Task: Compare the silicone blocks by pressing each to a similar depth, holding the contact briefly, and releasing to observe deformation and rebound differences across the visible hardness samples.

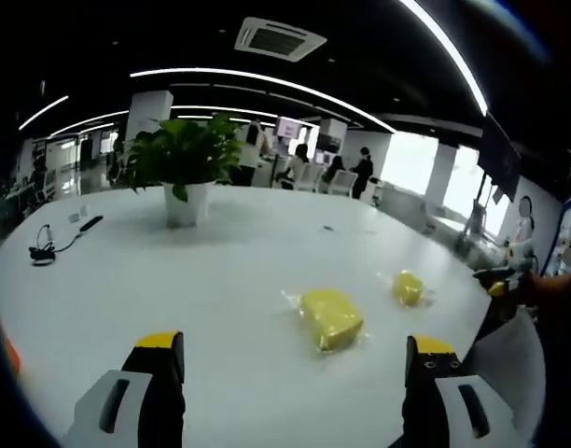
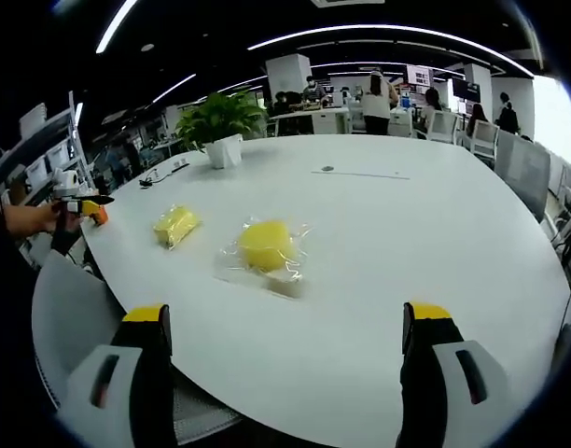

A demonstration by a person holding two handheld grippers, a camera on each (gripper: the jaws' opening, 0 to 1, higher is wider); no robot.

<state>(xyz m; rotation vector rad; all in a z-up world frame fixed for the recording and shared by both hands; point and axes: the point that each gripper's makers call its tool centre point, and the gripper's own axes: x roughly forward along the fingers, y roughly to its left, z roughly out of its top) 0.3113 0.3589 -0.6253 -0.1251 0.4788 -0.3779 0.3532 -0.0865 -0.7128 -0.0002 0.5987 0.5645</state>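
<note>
Blocks (image 2: 267, 246) (image 2: 175, 224) unpressed on table (image 2: 435, 243); left gripper (image 1: 295, 359) and right gripper (image 2: 285, 331) spread wide, grasping nothing; best lowered squarely, matching depth on each

No writing, label, brand or number can be read in either view. The clear wrappers on the two yellow blocks (image 2: 267, 245) (image 2: 176, 224) on the bench (image 2: 379, 243) show no legible print. The screens (image 1: 288, 128) far behind the potted plant (image 1: 185, 154) are too small and blurred to read.
</note>
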